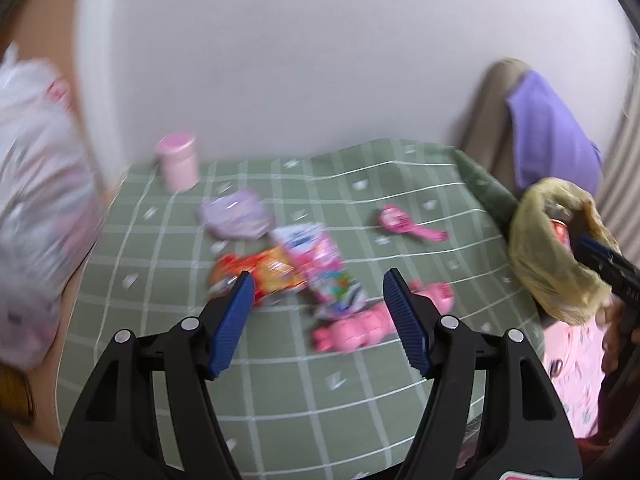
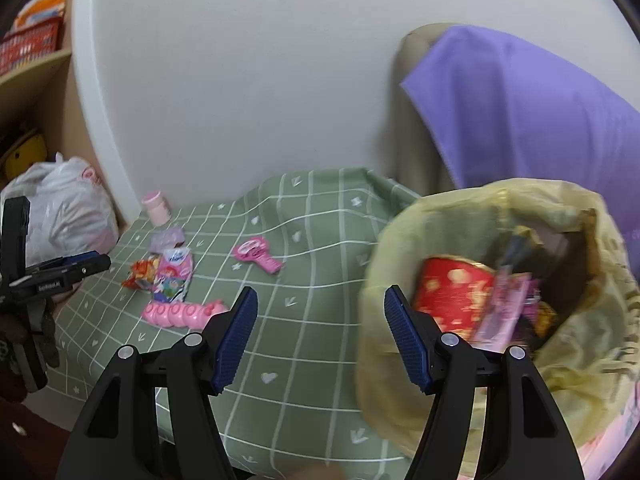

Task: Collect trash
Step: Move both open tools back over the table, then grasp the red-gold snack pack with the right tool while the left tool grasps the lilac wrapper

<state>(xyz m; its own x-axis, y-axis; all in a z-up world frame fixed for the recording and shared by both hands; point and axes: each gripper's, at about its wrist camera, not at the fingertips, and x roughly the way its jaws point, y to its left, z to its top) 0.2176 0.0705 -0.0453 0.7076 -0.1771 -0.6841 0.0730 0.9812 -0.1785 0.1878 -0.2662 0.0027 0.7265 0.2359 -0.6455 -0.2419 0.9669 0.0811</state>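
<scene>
While both grippers stand wide and empty, the task's remaining trash lies on the green checked cloth covering the tabletop (image 2: 304,344). The left gripper (image 1: 318,284) points at the wrapper pile: an orange snack wrapper (image 1: 260,274) overlapped by a pink cartoon-printed pouch (image 1: 320,268), with a pale purple packet (image 1: 236,214) just behind. The right gripper (image 2: 320,300) hangs beside the yellow trash bag (image 2: 400,240), whose open mouth shows a red-and-gold packet (image 2: 452,296) and pink packaging (image 2: 508,304) already inside.

Risks, as judged from this arrangement:
- The pink segmented toy (image 1: 360,326) lies touching the near edge of the pouch, and a pink hand mirror (image 1: 408,226) lies near; a loose closing of the left gripper could catch the toy along with the wrappers, or push it along the cloth.
- The wrappers overlap, are thin and lie flat, so the pads may slide over them or lift only one.
- The cloth is rumpled and could be pinched together with a wrapper, dragging the pink cup (image 1: 178,160) at the back.
- The bag is soft and stands at the tabletop's edge; a knock from the right gripper could fold its mouth shut or tip it.

Legible writing: white lettering on the left gripper's body in the right wrist view appears to read "GoRobot.AI", though small. The white plastic bag (image 2: 68,208) bears a red logo, and the wrappers bear print; none can be read. The left wrist view is blurred.
</scene>
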